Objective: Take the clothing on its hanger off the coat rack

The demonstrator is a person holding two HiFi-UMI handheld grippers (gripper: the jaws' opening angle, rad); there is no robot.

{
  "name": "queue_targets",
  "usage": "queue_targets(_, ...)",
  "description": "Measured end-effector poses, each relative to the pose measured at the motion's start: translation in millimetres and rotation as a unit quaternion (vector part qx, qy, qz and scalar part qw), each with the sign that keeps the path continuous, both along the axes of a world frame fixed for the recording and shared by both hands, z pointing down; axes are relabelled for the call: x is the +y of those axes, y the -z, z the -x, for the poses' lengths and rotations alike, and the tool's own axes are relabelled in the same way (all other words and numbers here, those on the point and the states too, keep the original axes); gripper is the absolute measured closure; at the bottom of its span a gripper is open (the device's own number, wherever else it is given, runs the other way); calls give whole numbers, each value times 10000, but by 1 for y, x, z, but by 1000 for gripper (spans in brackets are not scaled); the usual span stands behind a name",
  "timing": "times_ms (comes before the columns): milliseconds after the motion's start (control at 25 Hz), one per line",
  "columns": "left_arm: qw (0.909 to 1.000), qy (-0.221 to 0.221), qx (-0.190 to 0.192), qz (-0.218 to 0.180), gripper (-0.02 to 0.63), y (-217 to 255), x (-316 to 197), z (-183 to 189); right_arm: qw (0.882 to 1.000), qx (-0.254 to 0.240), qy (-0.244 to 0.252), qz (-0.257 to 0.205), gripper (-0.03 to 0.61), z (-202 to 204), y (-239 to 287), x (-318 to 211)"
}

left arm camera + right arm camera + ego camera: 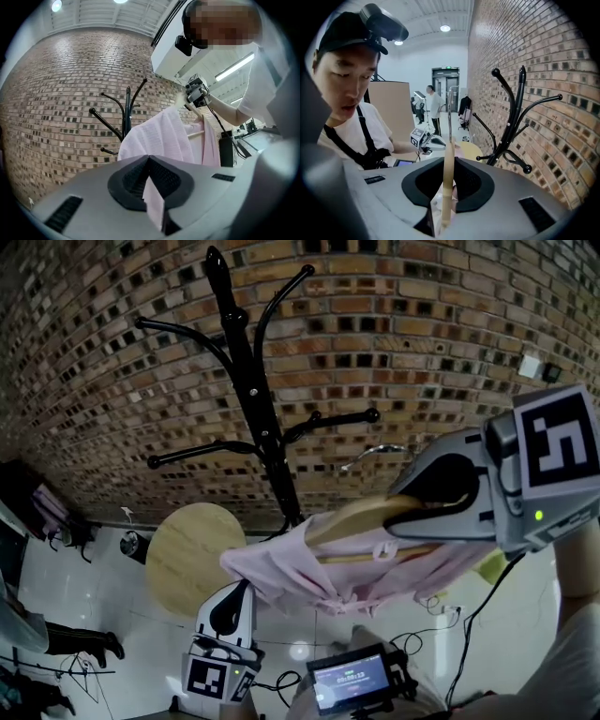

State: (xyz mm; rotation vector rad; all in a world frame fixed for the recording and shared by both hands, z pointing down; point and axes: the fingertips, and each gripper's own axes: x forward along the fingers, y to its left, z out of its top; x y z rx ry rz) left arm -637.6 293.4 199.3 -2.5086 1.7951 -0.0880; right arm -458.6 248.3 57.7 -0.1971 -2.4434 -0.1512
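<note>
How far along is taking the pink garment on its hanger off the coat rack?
Done: the hanger's hook hangs clear of the coat rack. In hand: the right gripper is shut on the wooden hanger; the left gripper pinches the pink garment. Left: carry both away from the rack.

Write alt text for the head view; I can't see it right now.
The right gripper clamps a wooden hanger carrying a pink garment, its metal hook hanging free of the black coat rack behind. The left gripper, lower down, pinches the garment's edge; a brick wall fills the background.
</note>
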Motion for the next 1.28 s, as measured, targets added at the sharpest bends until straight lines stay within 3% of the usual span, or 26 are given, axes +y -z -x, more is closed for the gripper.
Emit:
queue_targets(240,9990,-436,12,-25,630,-4,-25,-5,9992,-52,-391,-70,545,-11,-5,-9)
queue_targets(760,9946,-1030,-100,-21,630,-7,-58,-69,9946,-206,-1019,-62,545,-44,-18,-40)
queue_targets(1280,9879,-1540,-175,-64,630,21,-120,-208,9885,-401,-1455,124,545,-157,-44,-92)
